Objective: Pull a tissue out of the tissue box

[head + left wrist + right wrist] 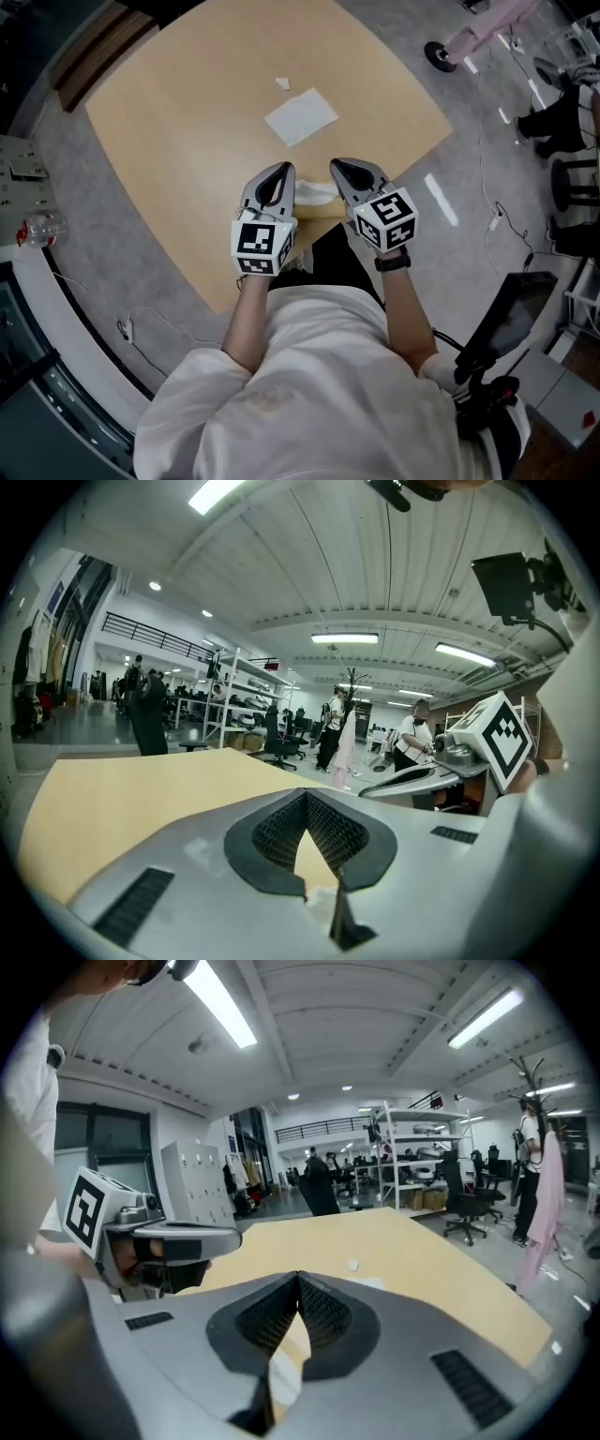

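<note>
The tan tissue box [320, 210] stands at the table's near edge, mostly hidden between and under my two grippers. A white tissue [314, 193] sticks out of its top. My left gripper [280, 170] hangs just left of the box, its jaws shut tip to tip [306, 795] with nothing held. My right gripper [338, 166] hangs just right of it, also shut [298, 1279] and holding nothing. White tissue [282, 1372] shows through the gap below the right jaws. One flat tissue [300, 116] lies spread further out on the table.
A small white scrap [283, 83] lies beyond the flat tissue on the wooden table [187, 122]. A plastic bottle [37, 228] sits on the left ledge. Cables run over the floor, and a pink wheeled stand [469, 37] is at the far right.
</note>
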Action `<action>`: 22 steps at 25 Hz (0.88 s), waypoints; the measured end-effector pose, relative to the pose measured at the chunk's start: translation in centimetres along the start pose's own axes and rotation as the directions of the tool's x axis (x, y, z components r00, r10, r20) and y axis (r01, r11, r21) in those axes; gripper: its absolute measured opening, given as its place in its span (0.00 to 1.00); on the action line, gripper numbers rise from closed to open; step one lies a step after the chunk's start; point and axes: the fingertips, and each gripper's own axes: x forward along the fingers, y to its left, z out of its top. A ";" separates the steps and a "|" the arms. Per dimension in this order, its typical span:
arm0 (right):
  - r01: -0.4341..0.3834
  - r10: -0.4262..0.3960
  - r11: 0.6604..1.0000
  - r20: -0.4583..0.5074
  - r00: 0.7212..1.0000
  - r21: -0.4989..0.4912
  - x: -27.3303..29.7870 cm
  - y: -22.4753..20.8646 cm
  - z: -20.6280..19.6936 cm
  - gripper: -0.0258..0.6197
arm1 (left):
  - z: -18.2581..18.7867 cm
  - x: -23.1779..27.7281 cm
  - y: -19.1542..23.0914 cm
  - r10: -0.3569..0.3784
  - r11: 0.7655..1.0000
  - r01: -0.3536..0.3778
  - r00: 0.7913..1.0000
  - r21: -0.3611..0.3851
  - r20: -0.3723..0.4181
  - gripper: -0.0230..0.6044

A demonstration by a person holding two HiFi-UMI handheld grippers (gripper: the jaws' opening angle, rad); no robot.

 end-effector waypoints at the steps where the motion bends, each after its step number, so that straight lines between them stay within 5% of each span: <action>1: -0.023 0.022 1.000 -0.031 0.999 -0.007 0.2 0.2 -0.8 0.04 | -0.4 0.2 0.0 -0.001 1.000 0.001 1.000 -0.003 -0.011 0.04; 12: -0.091 0.074 0.993 -0.209 0.975 -0.072 2.8 0.3 -6.6 0.04 | -4.0 2.1 1.0 0.009 1.000 -0.010 0.996 -0.016 -0.086 0.04; 22: -0.193 0.116 0.954 -0.312 0.943 -0.228 4.1 2.6 -8.9 0.06 | -4.7 2.4 1.4 0.003 0.999 -0.008 0.995 -0.049 -0.104 0.04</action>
